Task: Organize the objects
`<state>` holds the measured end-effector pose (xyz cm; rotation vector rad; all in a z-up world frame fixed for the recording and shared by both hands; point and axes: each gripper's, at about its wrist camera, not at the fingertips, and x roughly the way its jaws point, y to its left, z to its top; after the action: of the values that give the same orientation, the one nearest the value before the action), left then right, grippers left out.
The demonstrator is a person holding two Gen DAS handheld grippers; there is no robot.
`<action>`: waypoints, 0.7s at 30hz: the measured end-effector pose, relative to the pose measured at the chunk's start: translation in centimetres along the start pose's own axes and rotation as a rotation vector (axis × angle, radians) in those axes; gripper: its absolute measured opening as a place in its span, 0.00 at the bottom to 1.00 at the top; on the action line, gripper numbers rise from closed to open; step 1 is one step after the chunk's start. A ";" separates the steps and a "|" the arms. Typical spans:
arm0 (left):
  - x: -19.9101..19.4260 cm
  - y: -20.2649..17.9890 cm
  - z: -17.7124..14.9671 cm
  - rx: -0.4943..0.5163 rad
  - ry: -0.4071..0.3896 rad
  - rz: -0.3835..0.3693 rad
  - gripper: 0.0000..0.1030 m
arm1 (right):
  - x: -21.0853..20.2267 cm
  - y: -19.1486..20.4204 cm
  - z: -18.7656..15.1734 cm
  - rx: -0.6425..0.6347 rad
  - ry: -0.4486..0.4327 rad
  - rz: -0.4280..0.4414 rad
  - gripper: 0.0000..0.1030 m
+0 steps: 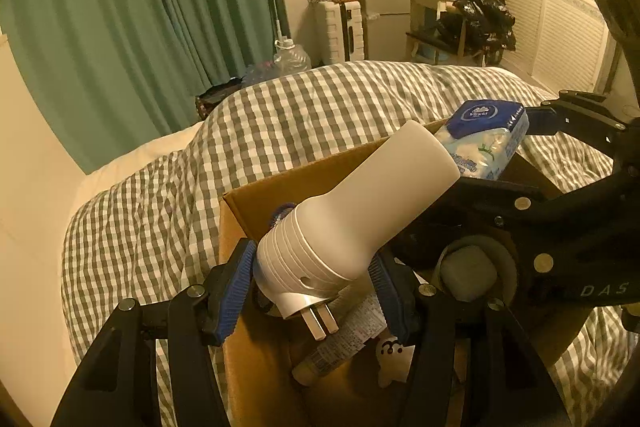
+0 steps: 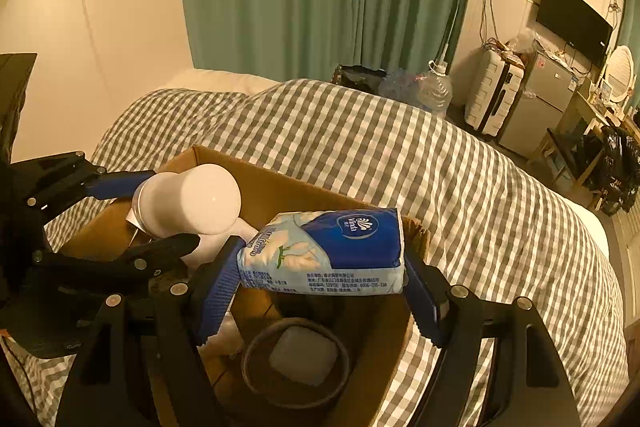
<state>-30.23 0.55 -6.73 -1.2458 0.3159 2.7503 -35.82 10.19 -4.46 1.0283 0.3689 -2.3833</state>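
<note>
left wrist view: your left gripper point(image 1: 314, 291) is clamped on the white plug-in lamp point(image 1: 352, 215), held above the open cardboard box point(image 1: 256, 195); a tube point(image 1: 340, 343) and a small white figure point(image 1: 390, 359) already lie inside. right wrist view: your right gripper point(image 2: 320, 291) is clamped on the tissue pack point(image 2: 328, 253) over the same box, above a round dark container point(image 2: 296, 363). both held items remain to be placed.

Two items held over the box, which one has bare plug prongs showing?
The white plug-in lamp in the left gripper: two prongs stick out of its base. The right gripper holds a soft blue tissue pack.
</note>
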 end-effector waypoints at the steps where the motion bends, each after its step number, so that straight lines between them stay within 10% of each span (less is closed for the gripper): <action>1: -0.2 0.0 0.0 0.002 -0.004 0.000 0.59 | -0.1 0.0 0.0 0.003 -0.002 0.000 0.74; 8: -1.4 -1.1 0.1 0.046 -0.053 0.031 0.88 | -0.9 -0.2 0.1 0.007 0.001 -0.001 0.78; 21: -6.6 1.1 0.9 -0.080 -0.121 0.028 0.96 | -7.2 -0.9 0.4 0.085 -0.072 -0.093 0.97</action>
<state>-26.76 -0.36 -1.07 -1.0936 0.2155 2.8735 -32.40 13.29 1.20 0.9795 0.2982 -2.5308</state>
